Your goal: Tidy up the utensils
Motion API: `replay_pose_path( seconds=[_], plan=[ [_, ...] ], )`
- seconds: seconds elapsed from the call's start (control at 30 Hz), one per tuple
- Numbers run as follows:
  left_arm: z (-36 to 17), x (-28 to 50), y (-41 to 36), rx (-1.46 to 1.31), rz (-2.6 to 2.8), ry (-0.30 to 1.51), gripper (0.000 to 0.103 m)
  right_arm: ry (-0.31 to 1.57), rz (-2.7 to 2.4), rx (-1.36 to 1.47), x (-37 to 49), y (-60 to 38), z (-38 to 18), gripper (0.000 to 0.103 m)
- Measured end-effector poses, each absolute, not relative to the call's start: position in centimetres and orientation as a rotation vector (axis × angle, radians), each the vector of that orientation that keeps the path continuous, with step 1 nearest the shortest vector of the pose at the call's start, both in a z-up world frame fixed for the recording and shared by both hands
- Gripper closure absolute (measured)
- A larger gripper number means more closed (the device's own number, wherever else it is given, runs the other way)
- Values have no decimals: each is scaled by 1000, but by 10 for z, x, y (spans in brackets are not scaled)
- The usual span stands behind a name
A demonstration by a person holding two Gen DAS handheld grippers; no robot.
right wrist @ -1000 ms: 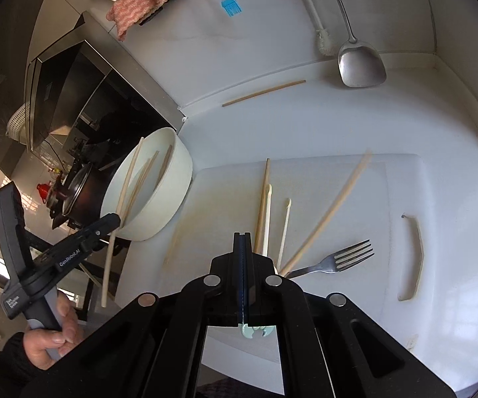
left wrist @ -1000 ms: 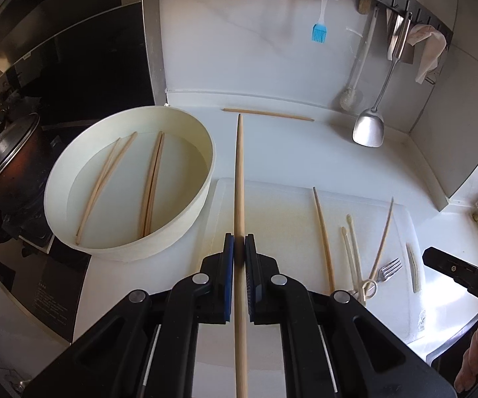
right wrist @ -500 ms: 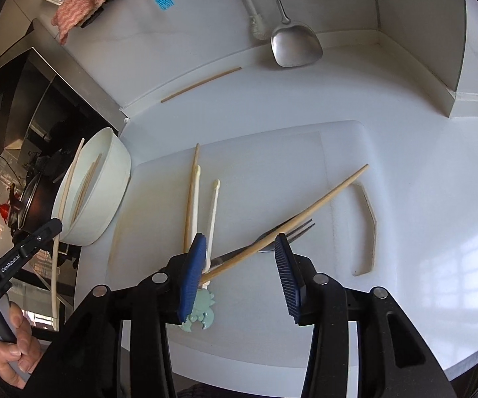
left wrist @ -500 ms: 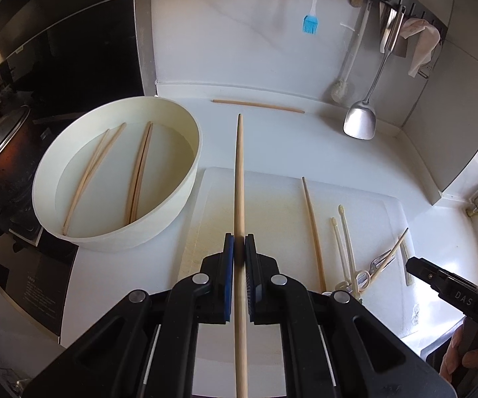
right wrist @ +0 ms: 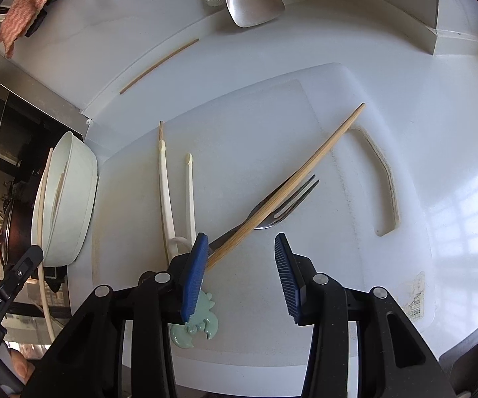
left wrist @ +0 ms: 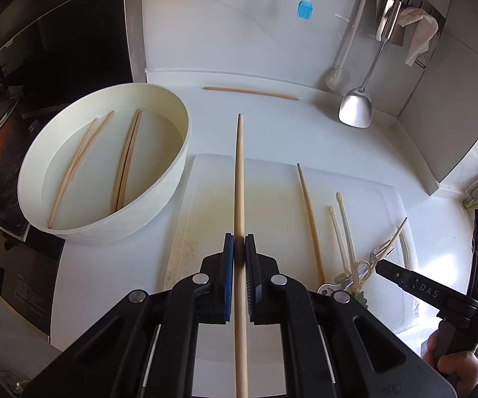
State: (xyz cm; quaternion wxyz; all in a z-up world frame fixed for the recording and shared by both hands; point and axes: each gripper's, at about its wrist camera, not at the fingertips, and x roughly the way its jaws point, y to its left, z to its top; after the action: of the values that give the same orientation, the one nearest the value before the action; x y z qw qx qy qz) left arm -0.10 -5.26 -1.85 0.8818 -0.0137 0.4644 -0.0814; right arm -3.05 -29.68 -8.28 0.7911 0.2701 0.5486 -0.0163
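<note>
With four chopsticks already in the bowl (left wrist: 106,165) at ten o'clock, the left gripper (left wrist: 239,252) pinches a fifth chopstick (left wrist: 240,179), while the right gripper (right wrist: 239,265), jaws half open and empty, hangs over a chopstick (right wrist: 292,182) crossing the fork (right wrist: 282,205) on the cutting board (right wrist: 239,126), still unsorted.

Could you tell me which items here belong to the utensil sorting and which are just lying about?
Job:
held chopstick
white tub with chopsticks
crossed chopstick
fork
white training chopsticks
loose chopstick

Bystanders:
hanging spatula
blue brush
dish brush
pink cloth
</note>
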Motion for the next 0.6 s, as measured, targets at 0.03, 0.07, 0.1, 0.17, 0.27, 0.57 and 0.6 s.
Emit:
replay_pose_path(
  seconds=[0.03, 0.07, 0.1, 0.17, 0.27, 0.57, 0.6],
  plan=[
    [-19, -1, -52, -30, -170, 968, 96, 1184, -48, 574, -29, -296, -84, 62],
    [-19, 0, -52, -30, -169, 969, 96, 1187, -59, 573, -28, -294, -85, 62],
    [-19, 0, -52, -29, -168, 970, 96, 1189, -66, 575, -28, -294, -86, 63],
    [-20, 1, -51, -29, -168, 971, 96, 1200, -74, 568, -27, -291, -88, 71],
    [-20, 1, -50, -29, -170, 973, 96, 1202, -75, 566, -27, -287, -90, 74],
    [-21, 2, -50, -26, -177, 973, 96, 1174, -21, 649, -24, -291, -87, 103],
    [-21, 2, -51, -28, -177, 974, 96, 1166, -22, 650, -25, -292, -86, 103]
  ],
)
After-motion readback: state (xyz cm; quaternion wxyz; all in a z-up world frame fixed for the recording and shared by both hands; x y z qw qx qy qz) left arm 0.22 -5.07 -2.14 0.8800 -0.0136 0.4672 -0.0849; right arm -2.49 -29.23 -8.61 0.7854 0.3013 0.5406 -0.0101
